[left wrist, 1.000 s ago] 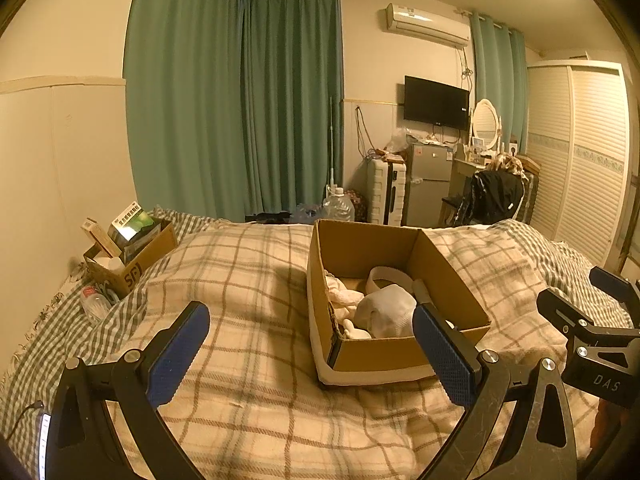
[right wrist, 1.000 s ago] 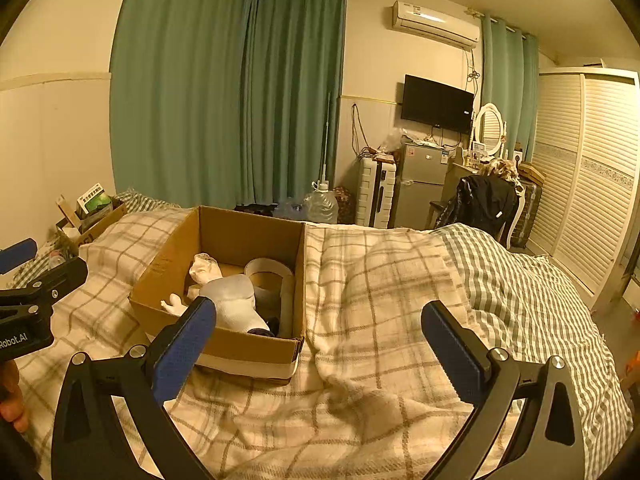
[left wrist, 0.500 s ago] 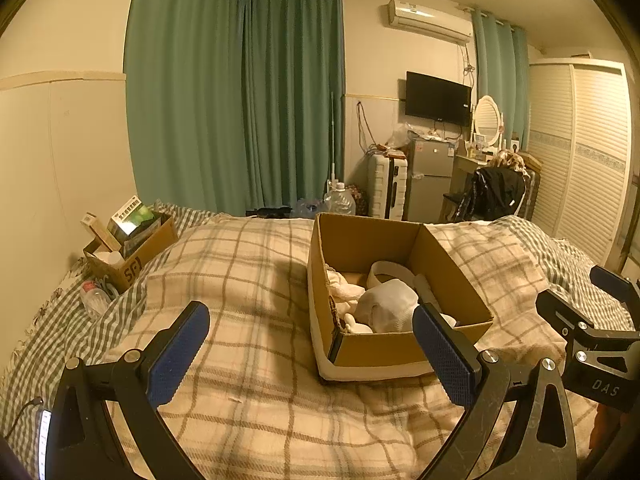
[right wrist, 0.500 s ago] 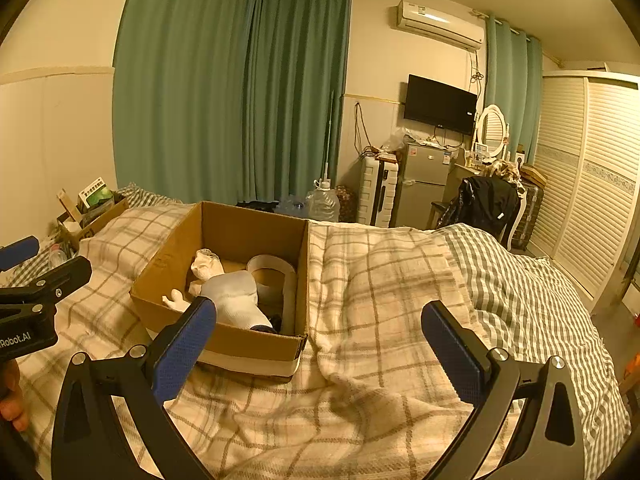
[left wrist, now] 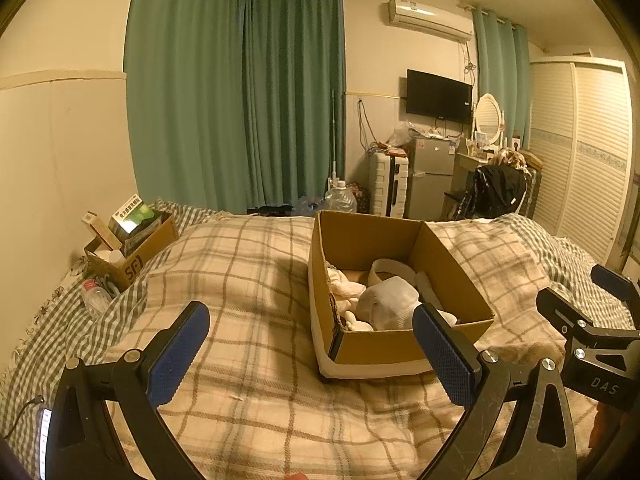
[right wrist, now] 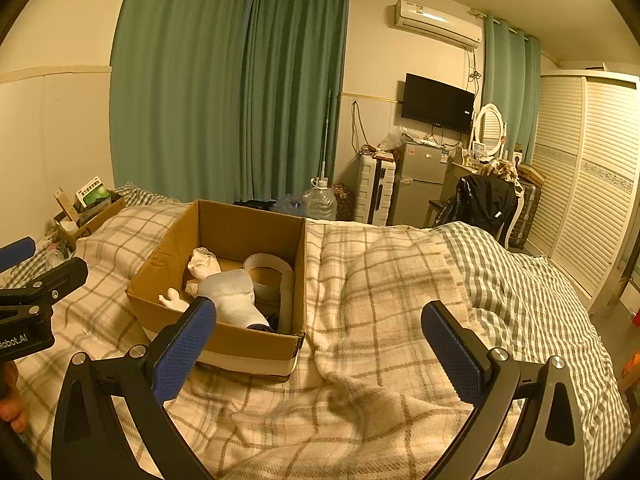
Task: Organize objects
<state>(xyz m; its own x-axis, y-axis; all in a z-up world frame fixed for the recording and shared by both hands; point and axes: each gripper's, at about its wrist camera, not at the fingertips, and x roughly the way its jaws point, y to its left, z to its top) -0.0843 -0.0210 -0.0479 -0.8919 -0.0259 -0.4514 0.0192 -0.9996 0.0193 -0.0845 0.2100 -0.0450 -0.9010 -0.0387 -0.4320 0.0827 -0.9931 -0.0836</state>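
An open cardboard box (left wrist: 404, 346) (right wrist: 224, 332) sits on a plaid blanket (left wrist: 248, 280) (right wrist: 380, 288) on the bed. Inside it lie a white sock bundle (left wrist: 386, 306) (right wrist: 230, 294), a tape roll (left wrist: 390, 270) (right wrist: 268, 272) and pale cloth items (left wrist: 344, 286). My left gripper (left wrist: 310, 338) is open and empty, held above the blanket just left of and in front of the box. My right gripper (right wrist: 318, 338) is open and empty, near the box's front right corner. Each gripper shows at the edge of the other's view.
A smaller cardboard box (left wrist: 134, 246) with cartons sits by the left wall, a plastic bottle (left wrist: 94, 298) beside it. Green curtains (left wrist: 236, 96), a water jug (left wrist: 340, 200), a small fridge (left wrist: 430, 178), a chair with a black jacket (left wrist: 498, 192) and a wardrobe (left wrist: 584, 152) stand beyond the bed.
Both views have tilted slightly, so the box and bed sit a little lower in frame. The box contents have not moved and both grippers stay open.
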